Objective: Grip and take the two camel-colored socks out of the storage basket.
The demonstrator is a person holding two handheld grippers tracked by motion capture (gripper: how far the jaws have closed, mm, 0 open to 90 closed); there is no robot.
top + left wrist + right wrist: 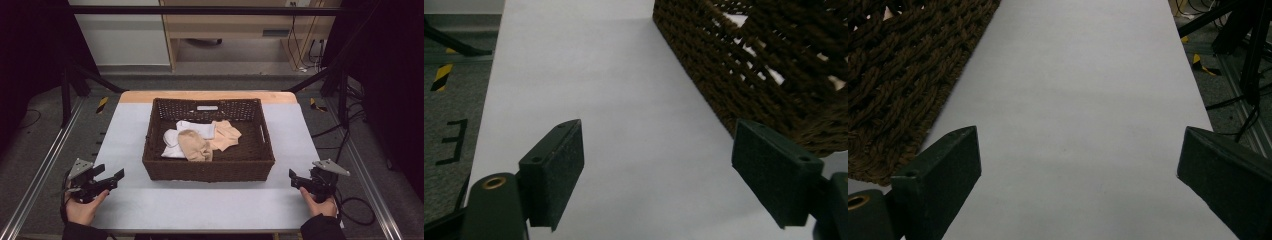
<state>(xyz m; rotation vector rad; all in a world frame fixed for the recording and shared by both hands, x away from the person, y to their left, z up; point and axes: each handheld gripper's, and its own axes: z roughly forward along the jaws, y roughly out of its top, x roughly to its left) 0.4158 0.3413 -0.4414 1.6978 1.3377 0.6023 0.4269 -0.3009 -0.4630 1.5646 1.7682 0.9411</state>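
At the near edge of the table (150, 210), the person's two hands are holding the grippers low over the pale surface: the left gripper (111, 175) is sitting near the front-left corner, the right gripper (295, 177) near the front-right corner, well apart from each other. Both are standing with jaws spread wide and nothing between them; the gripper views are showing bare tabletop in each gap. Between the grippers, a broad strip of table is lying open along the front edge. Just beyond, a dark woven basket (207, 170) is sitting in the middle of the table, its front wall running parallel to the near edge, with open lanes of table on its left and right sides. Inside it, a tan sock (194, 145) is lying on a white sock (172, 142), and another tan sock (225, 134) is lying toward the right. Farther back, a wooden strip is showing along the far table edge.
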